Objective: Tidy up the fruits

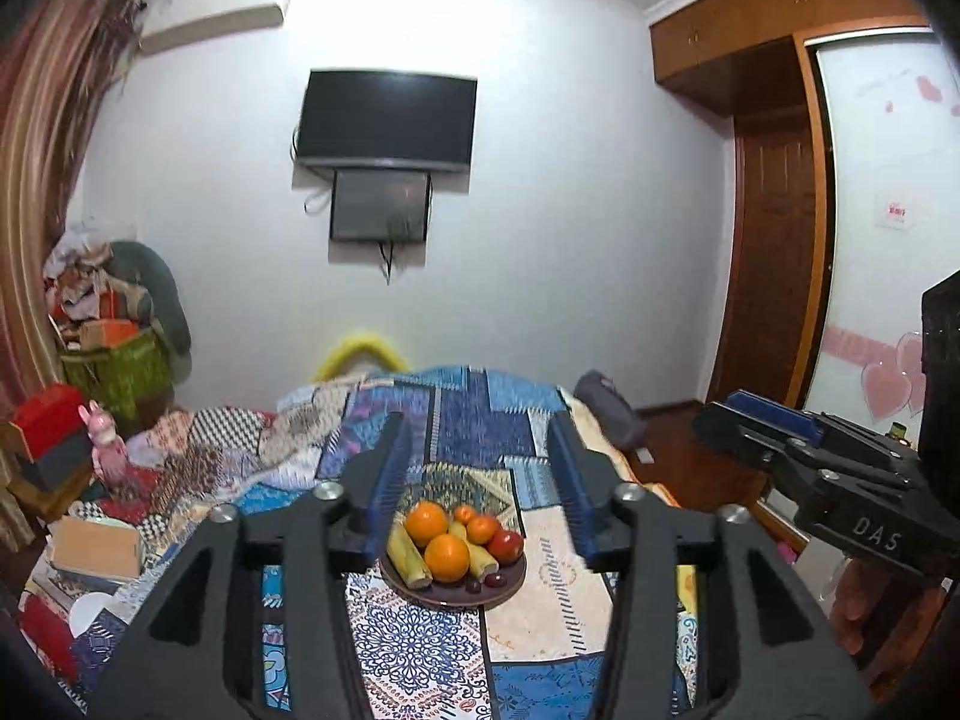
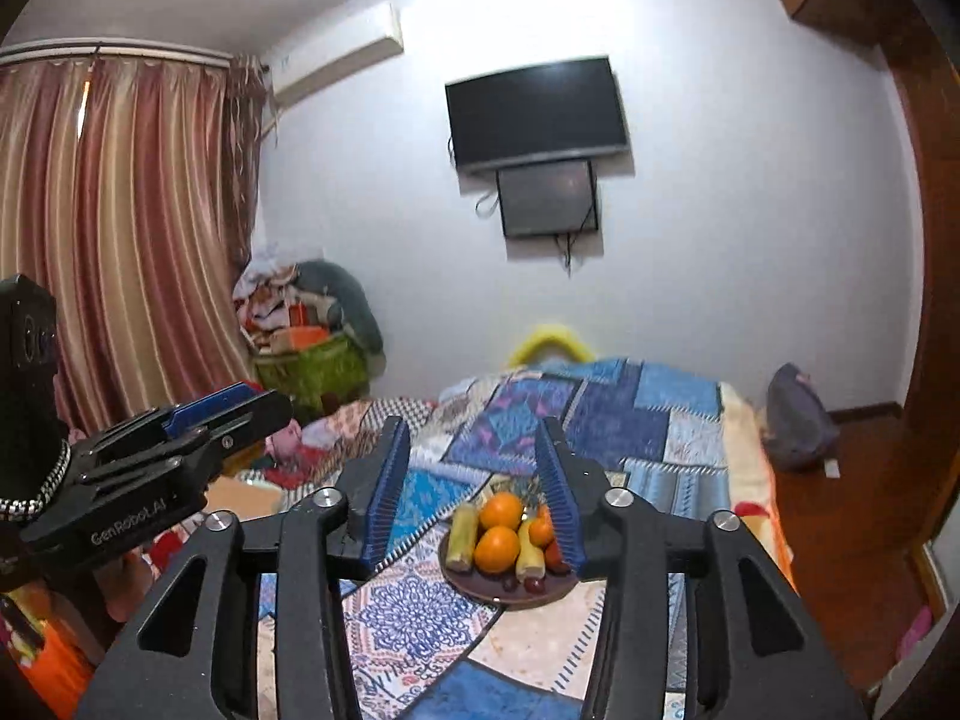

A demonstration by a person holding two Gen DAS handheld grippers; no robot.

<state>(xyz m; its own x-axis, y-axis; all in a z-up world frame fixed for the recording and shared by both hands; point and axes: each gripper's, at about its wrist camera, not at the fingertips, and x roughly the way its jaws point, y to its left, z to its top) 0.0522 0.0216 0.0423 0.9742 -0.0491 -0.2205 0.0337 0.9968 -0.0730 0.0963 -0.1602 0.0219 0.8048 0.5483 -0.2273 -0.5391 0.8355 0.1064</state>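
On the patchwork quilt (image 1: 420,648), sitting apart from both hovering, empty, wide-spread grippers — left gripper (image 1: 477,480), right gripper (image 2: 471,474) — brown plate (image 1: 510,591) carrying oranges (image 1: 447,557).

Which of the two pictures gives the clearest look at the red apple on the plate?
The left wrist view: the red apple sits unobstructed at the plate's right side. In the right wrist view, the right gripper's blue finger pad hides most of it, leaving a red sliver.
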